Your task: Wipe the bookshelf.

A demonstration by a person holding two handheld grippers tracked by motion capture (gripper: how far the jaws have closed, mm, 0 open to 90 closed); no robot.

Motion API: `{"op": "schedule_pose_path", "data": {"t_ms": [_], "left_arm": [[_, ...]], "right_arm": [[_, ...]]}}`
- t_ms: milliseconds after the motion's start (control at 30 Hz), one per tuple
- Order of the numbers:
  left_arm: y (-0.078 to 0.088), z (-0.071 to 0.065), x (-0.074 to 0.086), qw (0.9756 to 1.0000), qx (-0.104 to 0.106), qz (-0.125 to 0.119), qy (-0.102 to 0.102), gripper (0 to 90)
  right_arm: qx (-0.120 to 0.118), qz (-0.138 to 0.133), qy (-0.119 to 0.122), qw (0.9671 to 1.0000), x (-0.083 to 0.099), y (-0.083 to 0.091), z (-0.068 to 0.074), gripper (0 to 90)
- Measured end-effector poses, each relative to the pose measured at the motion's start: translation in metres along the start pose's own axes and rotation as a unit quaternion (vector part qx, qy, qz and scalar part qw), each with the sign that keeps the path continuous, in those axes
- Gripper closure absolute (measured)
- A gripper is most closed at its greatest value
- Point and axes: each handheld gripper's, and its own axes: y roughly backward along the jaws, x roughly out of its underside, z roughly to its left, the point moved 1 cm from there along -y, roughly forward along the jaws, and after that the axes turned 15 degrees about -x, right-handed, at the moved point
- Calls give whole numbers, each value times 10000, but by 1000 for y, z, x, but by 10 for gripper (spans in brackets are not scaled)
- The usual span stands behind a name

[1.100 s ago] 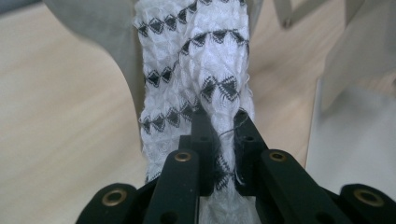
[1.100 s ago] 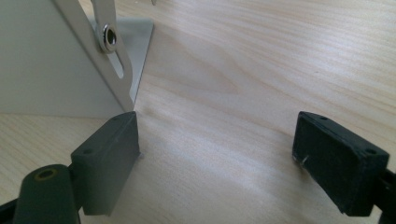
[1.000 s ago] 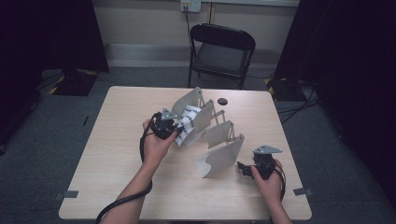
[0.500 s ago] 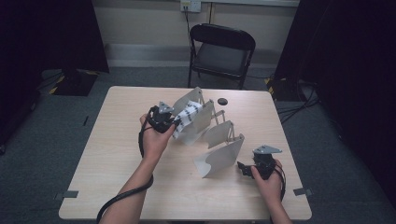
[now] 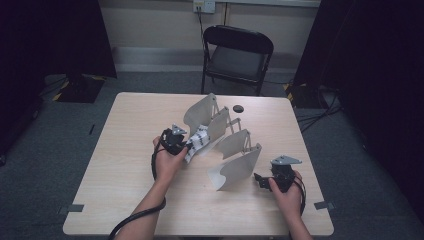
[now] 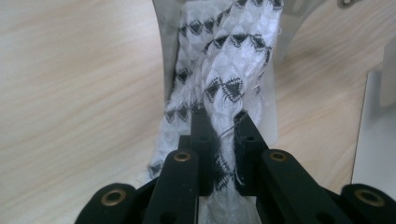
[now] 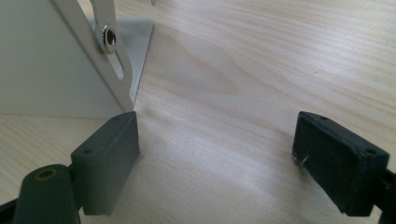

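Cloth [image 5: 199, 141] pinched in left claw [image 5: 181, 145], draped at rack [image 5: 235, 150] on surface [image 5: 125, 165] for slotting | left gripper view: claw [image 6: 219, 122] clamps cloth [image 6: 224, 79] | right gripper view: right claw [image 7: 217, 154] open, steadying rack [image 7: 60, 70].

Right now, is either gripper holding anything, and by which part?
Left gripper is shut on the black-and-white cloth, pinching a bunched fold of it. Right gripper is open, holding nothing.

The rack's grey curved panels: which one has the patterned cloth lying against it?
The second panel from the chair end: the black-and-white cloth, gripped by the left gripper, lies against it; the others are bare.
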Motion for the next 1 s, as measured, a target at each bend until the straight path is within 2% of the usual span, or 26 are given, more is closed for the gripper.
{"op": "schedule_pose_path", "data": {"t_ms": [100,167,233,367,467,533,567,767,867,1000], "left_arm": [[-4,-5,6,9999,54,3,-92,799],[-4,-7,8,9998,152,89,-100,784],[-5,-8,10,9998,182,58,-47,772],[-2,-7,11,9998,187,9,-59,651],[-2,-7,11,9996,234,2,-166,593],[-4,-8,12,9995,257,49,-191,593],[-5,-9,12,9992,270,92,-276,592],[-9,-13,14,9984,309,318,-364,710],[-7,-14,10,9973,419,495,-355,799],[-3,-18,3,9973,439,463,-376,824]], "right_arm": [[3,-3,-4,10000,0,0,0,142],[0,0,0,10000,0,0,0,142],[1,-2,4,10000,0,0,0,142],[0,0,1,10000,0,0,0,142],[1,-3,-15,10000,0,0,0,142],[3,-4,-15,10000,0,0,0,142],[2,4,-15,10000,0,0,0,142],[2,3,-15,10000,0,0,0,142],[5,-4,-15,10000,0,0,0,142],[4,-3,-14,10000,0,0,0,142]]}}
